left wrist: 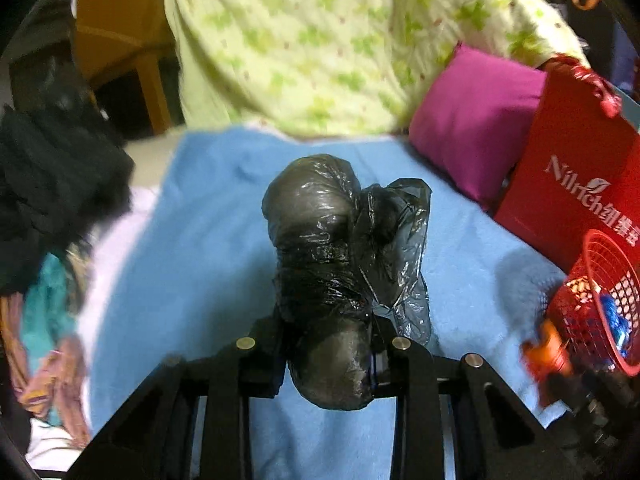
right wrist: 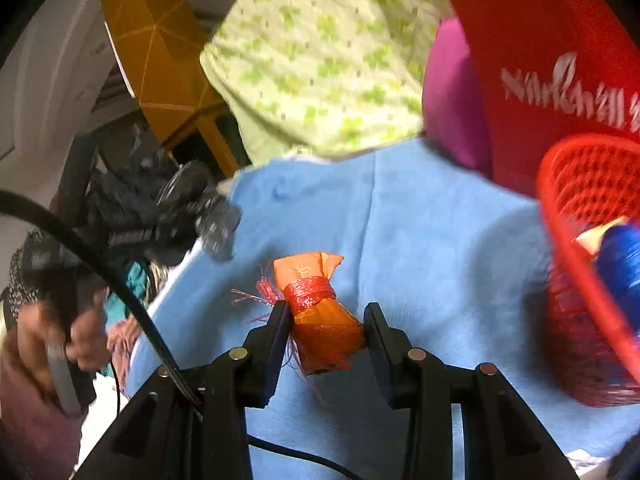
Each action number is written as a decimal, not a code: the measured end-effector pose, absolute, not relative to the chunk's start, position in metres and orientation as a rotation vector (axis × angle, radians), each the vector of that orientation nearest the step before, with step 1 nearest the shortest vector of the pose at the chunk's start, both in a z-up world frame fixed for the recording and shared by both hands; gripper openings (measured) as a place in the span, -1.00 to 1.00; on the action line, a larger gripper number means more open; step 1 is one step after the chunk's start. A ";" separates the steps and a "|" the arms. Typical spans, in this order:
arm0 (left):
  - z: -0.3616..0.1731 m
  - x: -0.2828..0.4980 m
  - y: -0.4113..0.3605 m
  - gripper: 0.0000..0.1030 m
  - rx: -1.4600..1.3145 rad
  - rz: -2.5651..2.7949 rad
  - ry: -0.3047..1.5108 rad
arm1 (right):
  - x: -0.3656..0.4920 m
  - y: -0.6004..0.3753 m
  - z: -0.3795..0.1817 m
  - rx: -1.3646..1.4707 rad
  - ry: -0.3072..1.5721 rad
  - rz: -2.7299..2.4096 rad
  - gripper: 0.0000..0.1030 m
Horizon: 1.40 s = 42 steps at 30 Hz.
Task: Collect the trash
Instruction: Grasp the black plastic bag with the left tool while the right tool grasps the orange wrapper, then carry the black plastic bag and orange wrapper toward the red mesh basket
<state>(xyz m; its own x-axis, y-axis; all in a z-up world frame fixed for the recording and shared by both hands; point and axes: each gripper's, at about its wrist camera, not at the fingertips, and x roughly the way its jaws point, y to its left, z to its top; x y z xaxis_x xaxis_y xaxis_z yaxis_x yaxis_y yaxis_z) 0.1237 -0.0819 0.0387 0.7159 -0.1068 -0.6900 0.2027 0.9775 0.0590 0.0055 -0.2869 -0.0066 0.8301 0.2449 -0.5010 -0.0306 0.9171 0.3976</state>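
My left gripper (left wrist: 330, 344) is shut on a lumpy black plastic bag bundle (left wrist: 320, 240), which sticks up and away from the jaws above a light blue blanket (left wrist: 200, 240). In the right wrist view my right gripper (right wrist: 326, 334) is shut on an orange wrapper roll (right wrist: 320, 316) tied round with red string, also held over the blue blanket (right wrist: 420, 260). A red mesh basket (right wrist: 580, 272) stands at the right with a blue item (right wrist: 620, 260) inside; the left wrist view shows the same red basket (left wrist: 600, 304) at its right edge.
A red paper bag (left wrist: 576, 184) and a magenta cushion (left wrist: 472, 128) sit behind the basket. A green-patterned quilt (left wrist: 320, 40) lies at the back. Dark clothes (left wrist: 52, 184) are heaped at the left. A hand (right wrist: 36, 344) and a black cable (right wrist: 100, 264) show at the left.
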 end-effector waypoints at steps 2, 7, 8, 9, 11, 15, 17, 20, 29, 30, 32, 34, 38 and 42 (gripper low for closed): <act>0.054 0.107 -0.085 -0.39 0.158 -0.155 0.697 | -0.005 -0.283 0.013 0.377 0.541 0.140 -0.21; 0.084 0.063 -0.084 -0.38 0.180 -0.124 0.591 | -0.027 -0.275 0.048 0.361 0.473 0.138 -0.21; 0.090 0.055 -0.083 -0.38 0.185 -0.117 0.573 | -0.033 -0.272 0.055 0.356 0.460 0.138 -0.21; 0.096 0.047 -0.083 -0.37 0.187 -0.108 0.555 | -0.036 -0.269 0.060 0.353 0.451 0.138 -0.21; 0.102 0.034 -0.080 -0.37 0.189 -0.092 0.522 | -0.043 -0.265 0.068 0.349 0.426 0.144 -0.21; 0.115 0.007 -0.078 -0.37 0.195 -0.068 0.464 | -0.060 -0.256 0.088 0.329 0.372 0.152 -0.21; 0.120 -0.003 -0.075 -0.37 0.196 -0.063 0.443 | -0.068 -0.251 0.097 0.320 0.349 0.154 -0.21; 0.128 -0.017 -0.074 -0.37 0.197 -0.052 0.412 | -0.077 -0.245 0.108 0.309 0.317 0.161 -0.21; 0.143 -0.041 -0.074 -0.37 0.195 -0.052 0.357 | -0.100 -0.232 0.126 0.278 0.237 0.162 -0.21; 0.144 -0.043 -0.075 -0.37 0.198 -0.049 0.351 | -0.102 -0.232 0.128 0.277 0.229 0.158 -0.21; 0.145 -0.047 -0.076 -0.37 0.202 -0.045 0.342 | -0.105 -0.232 0.128 0.274 0.219 0.149 -0.21; 0.145 -0.050 -0.077 -0.37 0.206 -0.047 0.340 | -0.107 -0.233 0.128 0.277 0.218 0.144 -0.21; 0.144 -0.056 -0.083 -0.37 0.216 -0.053 0.335 | -0.110 -0.236 0.126 0.289 0.221 0.137 -0.21; 0.143 -0.060 -0.091 -0.37 0.233 -0.066 0.335 | -0.112 -0.242 0.125 0.303 0.220 0.133 -0.21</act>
